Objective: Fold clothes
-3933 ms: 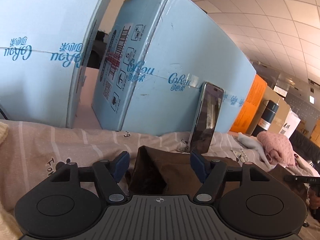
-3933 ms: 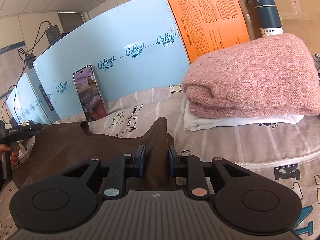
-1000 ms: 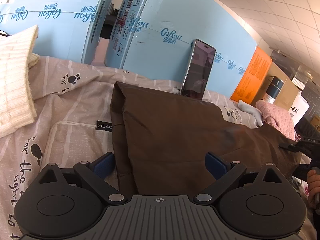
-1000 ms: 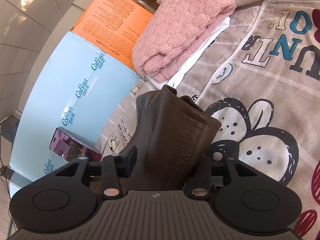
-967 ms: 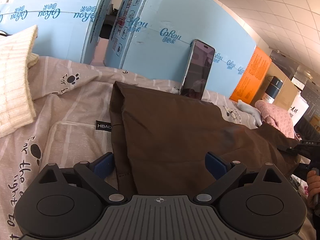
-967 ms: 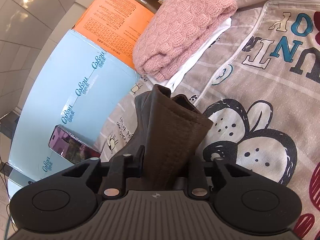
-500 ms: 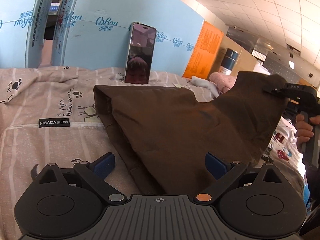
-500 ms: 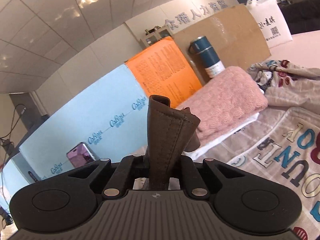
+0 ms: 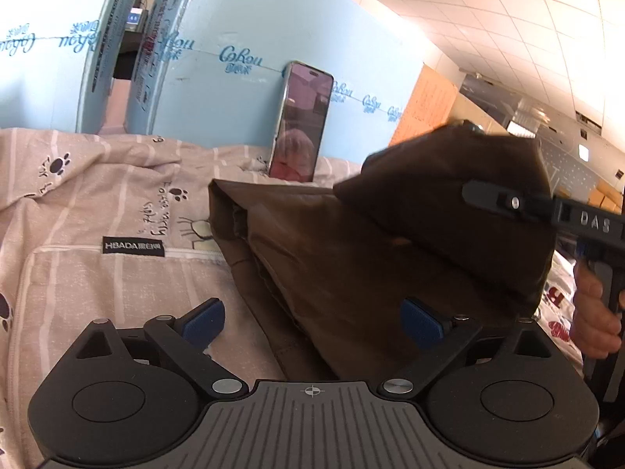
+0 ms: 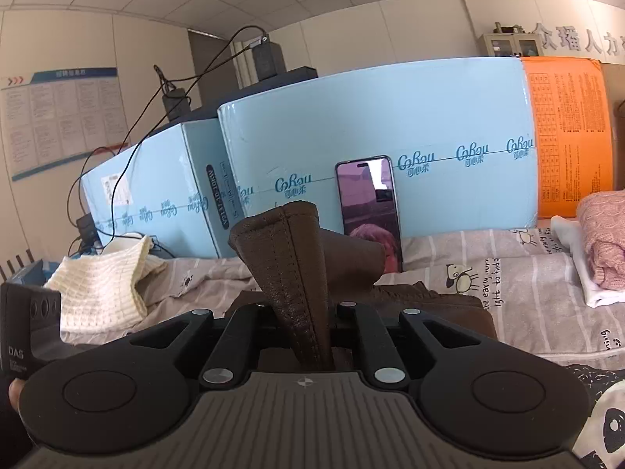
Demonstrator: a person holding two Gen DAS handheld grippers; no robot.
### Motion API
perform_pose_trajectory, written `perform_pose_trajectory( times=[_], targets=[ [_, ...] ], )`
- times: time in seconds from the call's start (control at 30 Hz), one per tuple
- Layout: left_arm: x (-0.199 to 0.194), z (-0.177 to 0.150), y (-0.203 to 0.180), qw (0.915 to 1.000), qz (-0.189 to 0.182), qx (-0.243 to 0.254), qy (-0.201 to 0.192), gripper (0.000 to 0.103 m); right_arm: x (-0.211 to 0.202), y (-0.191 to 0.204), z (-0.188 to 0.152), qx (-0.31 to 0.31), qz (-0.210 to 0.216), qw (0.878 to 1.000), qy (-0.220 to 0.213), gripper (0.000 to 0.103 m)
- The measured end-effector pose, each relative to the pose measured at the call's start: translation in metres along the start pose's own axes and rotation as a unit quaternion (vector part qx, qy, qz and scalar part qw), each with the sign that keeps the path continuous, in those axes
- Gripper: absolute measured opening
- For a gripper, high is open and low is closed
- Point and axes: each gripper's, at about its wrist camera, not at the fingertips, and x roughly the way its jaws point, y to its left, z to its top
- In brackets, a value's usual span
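In my left wrist view the left gripper (image 9: pixel 312 320) hangs low over the bed, and its two blue pads (image 9: pixel 203 318) stand far apart with nothing pressed between them; the near edge of the brown garment (image 9: pixel 312 258) only lies under the space between them. This garment, which looks like dark brown leather or a similar material with stitched seams, is spread on the striped pink bed cover (image 9: pixel 97 281), whose cartoon prints and small black label I can see to the left. Its right part is lifted up in the air and bent back over the flat part. The right gripper (image 9: pixel 492 199) comes in from the right edge of this view, with a hand (image 9: pixel 593 316) of the person on its handle, and it carries that raised fold. In the right wrist view the right gripper (image 10: pixel 306 312) pinches a thick stitched hem of the same brown garment (image 10: pixel 289 258), which stands up between the fingers; the jaws are opening slightly, but the pads press on the fabric from both sides. Behind the garment a phone (image 10: pixel 369 211) leans upright against a light blue carton (image 10: pixel 371 125). A cream knitted garment (image 10: pixel 101 285) lies at the left on the bed, and a folded pink sweater (image 10: pixel 603 234) lies at the right edge on something white.
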Motion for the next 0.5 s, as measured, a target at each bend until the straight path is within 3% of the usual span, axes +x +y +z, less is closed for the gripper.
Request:
perform_pose_trajectory(
  times=[0.1,0.17,0.23,0.37,0.43,0.5],
  targets=[
    [-0.014,0.009,0.011,0.9979,-0.001,-0.042,-0.050,0.098,0.002,0.007,-0.011,-0.038,0.051,0.997,0.048,0.027],
    [-0.021,0.017,0.017,0.9941,-0.021,-0.080,-0.071,0.098,0.003,0.004,-0.013,-0.043,0.104,0.990,0.080,0.051],
    [-0.023,0.024,0.018,0.9906,-0.041,-0.104,-0.078,0.098,0.003,-0.001,-0.012,-0.040,0.168,0.979,0.109,0.062],
    [-0.012,0.037,0.007,0.9851,-0.072,-0.139,-0.071,0.098,-0.002,-0.016,-0.005,-0.026,0.257,0.961,0.103,0.082],
    [-0.001,0.042,0.002,0.9827,-0.087,-0.155,-0.052,0.098,-0.007,-0.026,-0.002,-0.019,0.271,0.959,0.085,0.089],
    [0.013,0.047,-0.003,0.9808,-0.091,-0.171,-0.023,0.098,-0.007,-0.040,-0.003,0.000,0.262,0.961,0.087,0.089]
  ],
)
